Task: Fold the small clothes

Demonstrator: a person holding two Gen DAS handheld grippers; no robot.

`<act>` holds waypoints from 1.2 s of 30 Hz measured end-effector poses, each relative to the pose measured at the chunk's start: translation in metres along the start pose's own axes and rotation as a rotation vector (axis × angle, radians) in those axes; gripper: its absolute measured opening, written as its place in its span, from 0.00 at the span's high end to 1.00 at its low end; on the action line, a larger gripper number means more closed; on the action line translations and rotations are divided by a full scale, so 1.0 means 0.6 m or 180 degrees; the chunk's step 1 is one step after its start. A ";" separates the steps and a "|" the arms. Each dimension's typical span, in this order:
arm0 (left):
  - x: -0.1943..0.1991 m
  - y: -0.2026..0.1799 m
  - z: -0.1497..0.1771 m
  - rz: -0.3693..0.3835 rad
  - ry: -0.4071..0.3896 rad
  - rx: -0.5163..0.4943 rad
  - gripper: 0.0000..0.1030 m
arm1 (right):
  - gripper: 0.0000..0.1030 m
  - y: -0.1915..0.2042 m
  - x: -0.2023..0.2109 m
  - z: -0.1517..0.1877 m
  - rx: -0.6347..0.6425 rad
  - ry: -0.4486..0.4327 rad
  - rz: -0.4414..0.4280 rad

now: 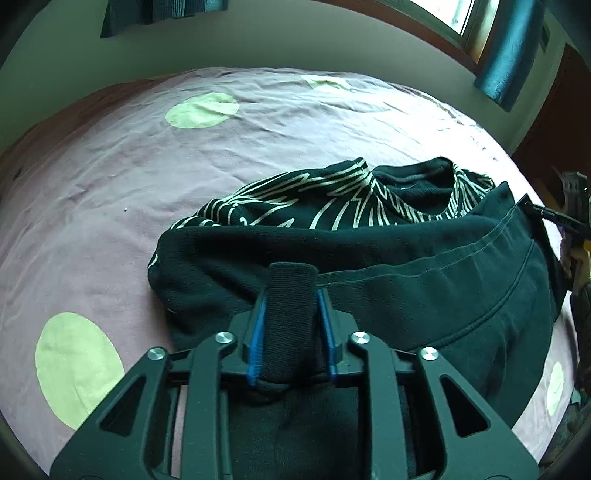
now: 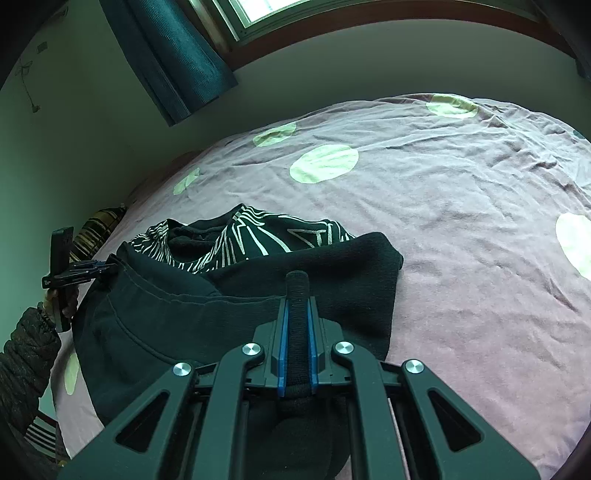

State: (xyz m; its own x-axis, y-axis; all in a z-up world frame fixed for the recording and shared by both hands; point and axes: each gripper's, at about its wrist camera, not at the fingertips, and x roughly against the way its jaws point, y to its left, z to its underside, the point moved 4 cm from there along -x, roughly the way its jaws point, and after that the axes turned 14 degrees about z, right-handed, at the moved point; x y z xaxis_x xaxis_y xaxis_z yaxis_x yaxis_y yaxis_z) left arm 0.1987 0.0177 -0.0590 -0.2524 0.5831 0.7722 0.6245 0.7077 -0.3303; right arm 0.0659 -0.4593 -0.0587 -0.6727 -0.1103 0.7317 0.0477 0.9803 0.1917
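A black sweatshirt point(image 1: 406, 266) with a white zigzag line print lies bunched on the bed point(image 1: 147, 177). In the left wrist view my left gripper point(image 1: 292, 295) is shut on a thick fold of the sweatshirt's ribbed edge, which fills the gap between the blue pads point(image 1: 258, 321). In the right wrist view my right gripper point(image 2: 297, 306) is shut on a thinner ribbed fold of the same sweatshirt point(image 2: 229, 310). Each gripper shows in the other's view at the garment's far edge: the right gripper point(image 1: 554, 216) and the left gripper point(image 2: 79, 273).
The bed carries a wrinkled pink sheet point(image 2: 461, 221) with pale green dots. A wall runs along its far side, with a teal curtain point(image 2: 166, 55) and a window point(image 2: 266, 14). A person's dark quilted sleeve point(image 2: 26, 350) and a striped cloth point(image 2: 96, 229) sit at the bed's left edge.
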 end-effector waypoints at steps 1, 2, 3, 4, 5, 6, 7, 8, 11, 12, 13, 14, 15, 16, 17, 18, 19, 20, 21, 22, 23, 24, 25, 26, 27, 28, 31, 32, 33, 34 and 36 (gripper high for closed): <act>-0.004 -0.001 0.000 0.0020 0.0043 -0.0006 0.63 | 0.91 0.000 0.000 0.000 0.0000 0.0000 0.0000; -0.008 -0.001 0.000 -0.0011 0.0065 -0.0012 0.60 | 0.91 -0.002 -0.004 0.001 -0.0026 0.0043 -0.0032; -0.011 0.000 0.000 -0.0039 0.0096 0.0005 0.60 | 0.91 -0.007 -0.009 0.000 -0.0060 0.0068 -0.0004; -0.015 0.002 0.000 -0.0041 0.0126 0.0049 0.61 | 0.91 -0.010 -0.014 0.001 -0.0095 0.0094 -0.0007; -0.014 0.004 -0.001 -0.0052 0.0113 0.0086 0.69 | 0.91 -0.011 -0.014 0.003 -0.0132 0.0090 -0.0020; -0.009 0.008 -0.002 -0.0071 0.0066 0.0142 0.80 | 0.91 -0.013 -0.014 0.004 -0.0165 0.0080 -0.0014; -0.003 0.010 -0.003 -0.0033 0.0020 0.0187 0.82 | 0.91 -0.012 -0.007 0.006 -0.0214 0.0037 -0.0023; 0.006 0.012 -0.004 0.0018 -0.0051 0.0225 0.85 | 0.91 -0.012 -0.007 0.006 -0.0214 0.0037 -0.0023; 0.037 0.011 -0.008 0.0023 -0.0279 0.0223 0.89 | 0.92 -0.007 0.020 -0.001 -0.0261 -0.0135 -0.0038; 0.047 0.008 -0.011 -0.0002 -0.0350 0.0203 0.91 | 0.93 0.003 0.040 -0.013 -0.0263 -0.0266 -0.0073; 0.051 0.007 -0.015 -0.0080 -0.0370 0.0188 0.94 | 0.93 0.003 0.040 -0.013 -0.0263 -0.0266 -0.0073; 0.055 0.005 -0.020 -0.0149 -0.0398 0.0179 0.94 | 0.93 0.014 0.057 -0.029 -0.0232 -0.0392 -0.0077; 0.062 0.003 -0.027 -0.0174 -0.0458 0.0181 0.94 | 0.93 0.018 0.064 -0.038 -0.0218 -0.0446 -0.0083; 0.071 0.000 -0.036 -0.0226 -0.0540 0.0173 0.94 | 0.93 0.018 0.064 -0.038 -0.0218 -0.0446 -0.0083; 0.077 -0.001 -0.043 -0.0260 -0.0591 0.0169 0.95 | 0.93 0.022 0.071 -0.047 -0.0207 -0.0493 -0.0092; 0.086 0.000 -0.055 -0.0307 -0.0684 0.0171 0.94 | 0.93 0.026 0.079 -0.072 -0.0189 -0.0604 -0.0072; 0.092 0.004 -0.068 -0.0354 -0.0755 0.0179 0.94 | 0.93 0.024 0.080 -0.085 -0.0188 -0.0647 -0.0061; 0.097 0.007 -0.079 -0.0381 -0.0796 0.0195 0.94 | 0.93 0.024 0.080 -0.085 -0.0188 -0.0647 -0.0061; 0.098 0.012 -0.090 -0.0405 -0.0821 0.0208 0.94 | 0.93 0.021 0.079 -0.098 -0.0210 -0.0678 -0.0061; 0.100 0.020 -0.105 -0.0423 -0.0868 0.0232 0.94 | 0.93 0.012 0.069 -0.127 -0.0276 -0.0710 -0.0073; 0.100 0.029 -0.118 -0.0423 -0.0902 0.0256 0.94 | 0.93 0.006 0.057 -0.144 -0.0301 -0.0712 -0.0053; 0.097 0.039 -0.131 -0.0444 -0.0929 0.0282 0.94 | 0.93 0.001 0.044 -0.158 -0.0334 -0.0713 -0.0051; 0.092 0.051 -0.143 -0.0457 -0.0952 0.0321 0.94 | 0.93 0.001 0.044 -0.158 -0.0334 -0.0713 -0.0051; 0.085 0.061 -0.152 -0.0458 -0.0965 0.0363 0.94 | 0.93 -0.004 0.030 -0.166 -0.0366 -0.0701 -0.0055; 0.072 0.078 -0.162 -0.0478 -0.0968 0.0429 0.94 | 0.93 -0.009 0.007 -0.178 -0.0377 -0.0672 -0.0018; 0.057 0.094 -0.166 -0.0515 -0.0932 0.0485 0.94 | 0.93 -0.015 -0.019 -0.184 -0.0409 -0.0606 0.0001; 0.004 0.132 -0.163 -0.0637 -0.0717 0.0614 0.94 | 0.93 -0.040 -0.127 -0.174 -0.0532 -0.0186 0.0119; -0.016 0.143 -0.156 -0.0701 -0.0613 0.0635 0.94 | 0.93 -0.046 -0.149 -0.166 -0.0548 -0.0086 0.0158; -0.028 0.152 -0.151 -0.0730 -0.0557 0.0650 0.93 | 0.93 -0.054 -0.166 -0.157 -0.0597 -0.0003 0.0150; -0.041 0.162 -0.141 -0.0733 -0.0508 0.0696 0.93 | 0.93 -0.064 -0.177 -0.150 -0.0688 0.0056 0.0088; -0.054 0.177 -0.126 -0.0717 -0.0479 0.0772 0.92 | 0.93 -0.073 -0.183 -0.145 -0.0780 0.0092 0.0016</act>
State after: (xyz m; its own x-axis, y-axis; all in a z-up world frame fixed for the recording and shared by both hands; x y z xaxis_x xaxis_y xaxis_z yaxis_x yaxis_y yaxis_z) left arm 0.3288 0.0437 -0.0781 -0.4808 0.4412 0.7577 0.3520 0.8886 -0.2941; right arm 0.2018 -0.5042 -0.0904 -0.6508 -0.1136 0.7507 0.2312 0.9121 0.3384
